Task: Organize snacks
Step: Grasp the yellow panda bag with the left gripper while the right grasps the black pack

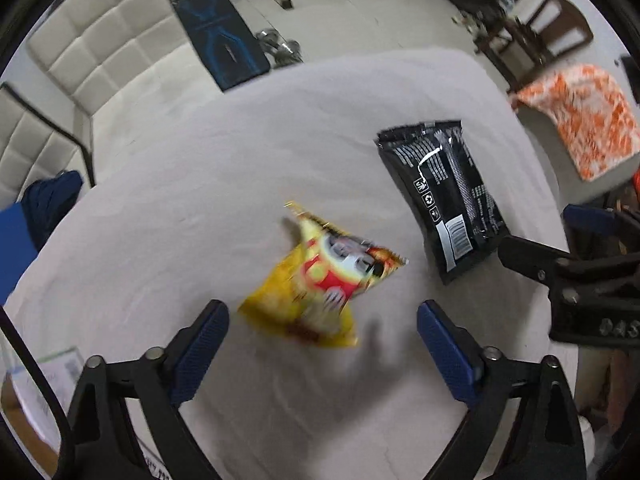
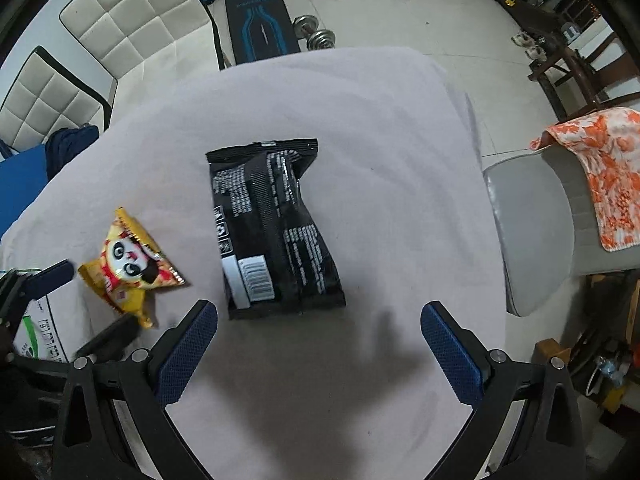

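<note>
1. Left wrist view: the left gripper (image 1: 323, 322) hangs above the cloth-covered table (image 1: 200, 184) with its blue-padded fingers (image 1: 202, 344) spread wide and nothing between them. The yellow snack packet (image 1: 320, 288) lies on the cloth just ahead of the fingertips, blurred in this view and untouched. The black snack bag (image 1: 440, 196) lies flat further off to the right, apart from the yellow one. The right gripper (image 1: 576, 276) shows at the right edge, near the black bag's lower corner.

2. Right wrist view: the right gripper (image 2: 319, 330) also has its fingers wide apart and empty. The black snack bag (image 2: 276, 224) lies printed-back up, just ahead of the fingertips and roughly centred between them. The yellow snack packet (image 2: 132, 268), with a panda face on it, sits to the left, close to the black bag but not touching. The left gripper (image 2: 90, 306) reaches in beside it with its fingers spread.

3. Progress, as a judgement: the task looks barely begun. Both snacks lie loose on the table, neither is gripped, and no bin, tray or tidy row for them shows. Grasping each one and setting them together in order appears to be what is left.
</note>
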